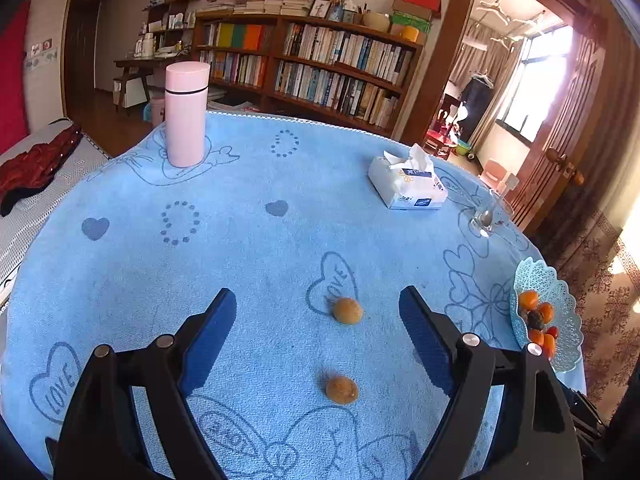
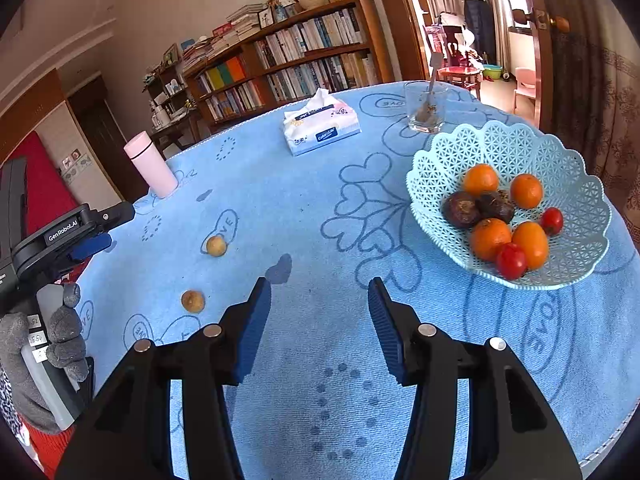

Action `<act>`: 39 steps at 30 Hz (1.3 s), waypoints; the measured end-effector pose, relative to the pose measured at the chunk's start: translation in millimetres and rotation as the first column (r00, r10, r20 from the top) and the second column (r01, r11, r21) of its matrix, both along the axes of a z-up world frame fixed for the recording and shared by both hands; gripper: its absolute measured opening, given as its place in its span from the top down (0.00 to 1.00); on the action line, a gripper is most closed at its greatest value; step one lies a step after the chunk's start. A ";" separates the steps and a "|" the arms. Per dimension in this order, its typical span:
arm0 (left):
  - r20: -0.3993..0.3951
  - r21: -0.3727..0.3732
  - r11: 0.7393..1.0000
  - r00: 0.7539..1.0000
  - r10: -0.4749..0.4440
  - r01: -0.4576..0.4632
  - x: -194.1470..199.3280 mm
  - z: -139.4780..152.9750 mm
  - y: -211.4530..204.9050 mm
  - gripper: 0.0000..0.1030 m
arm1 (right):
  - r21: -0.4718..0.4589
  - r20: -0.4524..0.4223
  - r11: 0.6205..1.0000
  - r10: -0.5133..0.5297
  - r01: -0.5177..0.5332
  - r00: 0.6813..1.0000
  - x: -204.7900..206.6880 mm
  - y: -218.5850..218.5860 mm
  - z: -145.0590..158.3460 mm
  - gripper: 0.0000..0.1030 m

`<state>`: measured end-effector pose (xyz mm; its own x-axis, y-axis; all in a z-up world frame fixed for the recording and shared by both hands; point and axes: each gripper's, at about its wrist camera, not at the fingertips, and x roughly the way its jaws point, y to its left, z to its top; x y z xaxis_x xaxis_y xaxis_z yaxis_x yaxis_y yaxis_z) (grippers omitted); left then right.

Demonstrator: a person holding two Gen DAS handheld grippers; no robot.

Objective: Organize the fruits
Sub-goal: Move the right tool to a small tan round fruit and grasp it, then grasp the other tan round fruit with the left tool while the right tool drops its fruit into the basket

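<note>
**A:** Starting closest to the cameras. The left gripper (image 1: 318, 308) hangs over the blue towel-cloth (image 1: 260, 240) with its blue pads spread wide and nothing gripped. One small tan fruit (image 1: 342, 389) lies on the cloth down between the two fingers, not touching either pad.

**B:** And the second tan fruit (image 1: 348, 311) is a bit further out, roughly level with the fingertips and closer to the right one, sitting at the edge of a "LOVE" heart print. What's the right one doing?

**A:** The right gripper (image 2: 320, 308) has its pads apart too, a narrower gap, only bare cloth showing between them. In its view both tan fruits are off to its left, and the person's grey-gloved hand (image 2: 60, 344) is at the left edge, wrapped round the other gripper's handle.

**B:** The basket (image 2: 560, 152) is the pale blue lattice one, ahead and to the right of the right gripper, near the table edge. It has four orange fruits (image 2: 481, 179), two dark brownish ones (image 2: 461, 210) and two small red ones (image 2: 552, 221) in it.

**A:** Further back: a glass (image 2: 426, 108) with a spoon standing in it just behind the basket, and a tissue pack (image 2: 320, 130) mid-table.

**B:** A pink flask (image 1: 186, 114) stands upright at the far left edge. Behind the table there's a bookshelf (image 1: 320, 64).
</note>
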<state>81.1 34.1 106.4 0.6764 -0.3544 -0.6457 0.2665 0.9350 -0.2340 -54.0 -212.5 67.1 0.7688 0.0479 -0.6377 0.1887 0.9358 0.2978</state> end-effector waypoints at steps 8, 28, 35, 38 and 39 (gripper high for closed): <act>-0.047 0.018 0.998 0.997 0.053 -0.052 -9.0 -28.0 25.0 0.19 | 0.006 -0.050 0.987 0.161 -0.161 0.986 71.4 45.4 -6.7 0.49; -0.070 0.075 0.994 0.994 0.084 -0.079 -36.0 -51.8 44.4 0.19 | -0.093 -0.193 0.953 0.268 -0.289 0.944 192.5 108.6 -57.8 0.68; -0.091 0.098 0.993 0.993 0.074 -0.065 -32.1 -61.1 34.7 0.19 | -0.057 -0.166 0.953 0.284 -0.296 0.945 179.3 94.9 -47.0 0.74; -0.091 0.110 0.993 0.994 0.054 -0.044 -32.9 -63.7 24.3 0.20 | -0.041 -0.143 0.959 0.272 -0.280 0.952 166.3 81.2 -39.4 0.74; -0.091 0.114 0.993 0.995 0.045 -0.035 -33.3 -64.1 20.1 0.19 | -0.035 -0.137 0.962 0.264 -0.271 0.955 161.8 75.6 -37.2 0.74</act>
<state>47.8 54.2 42.4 0.6235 -0.2499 -0.7408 0.2101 0.9663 -0.1491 107.8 -136.9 29.9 0.6430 0.2042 -0.7382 -0.0370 0.9710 0.2363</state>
